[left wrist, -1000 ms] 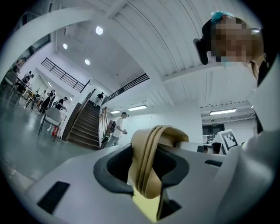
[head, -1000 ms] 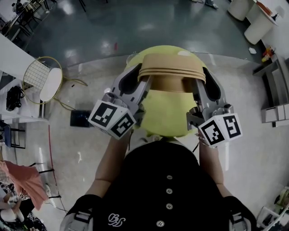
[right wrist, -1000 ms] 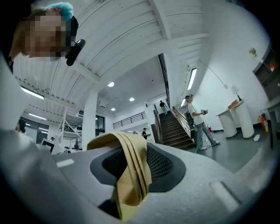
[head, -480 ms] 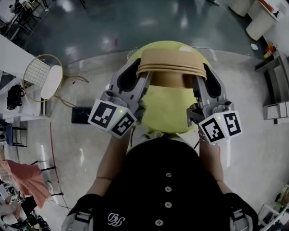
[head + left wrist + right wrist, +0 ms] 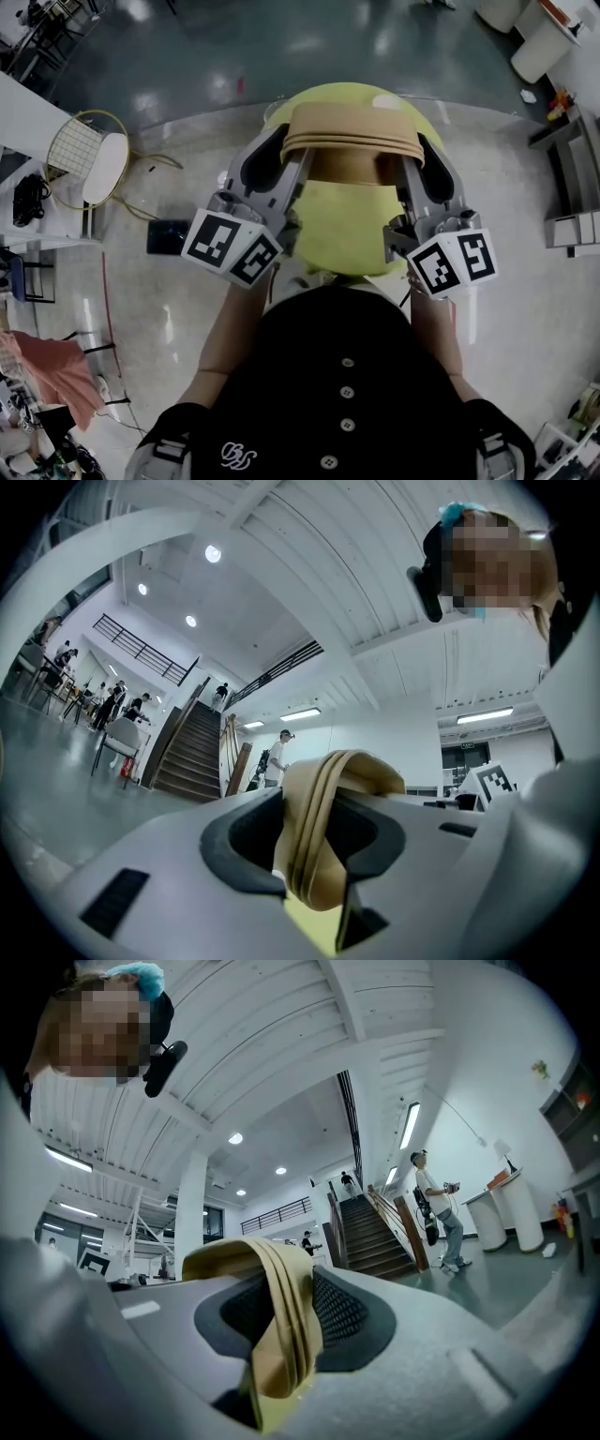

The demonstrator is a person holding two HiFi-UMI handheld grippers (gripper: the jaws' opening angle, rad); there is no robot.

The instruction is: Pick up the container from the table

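A tan, round container point(image 5: 352, 141) with a layered rim hangs above the yellow-green round table point(image 5: 342, 234) in the head view. My left gripper point(image 5: 284, 157) is shut on its left rim, and the rim point(image 5: 319, 836) fills the gap between the dark pads in the left gripper view. My right gripper point(image 5: 419, 161) grips the right rim. Its jaws are closing, with the rim point(image 5: 281, 1335) pressed between the pads in the right gripper view. Both grippers point nearly level, away from my body.
A wire-framed stool with a white seat point(image 5: 101, 173) stands on the floor at the left, a dark flat object point(image 5: 169, 239) beside it. White shelving point(image 5: 572, 225) is at the right, white cylinders point(image 5: 539, 52) at top right. Staircase point(image 5: 187, 752) and people lie beyond.
Both grippers keep their hold on the container. The right gripper has edged slightly inward toward the container. Otherwise the scene stays the same.
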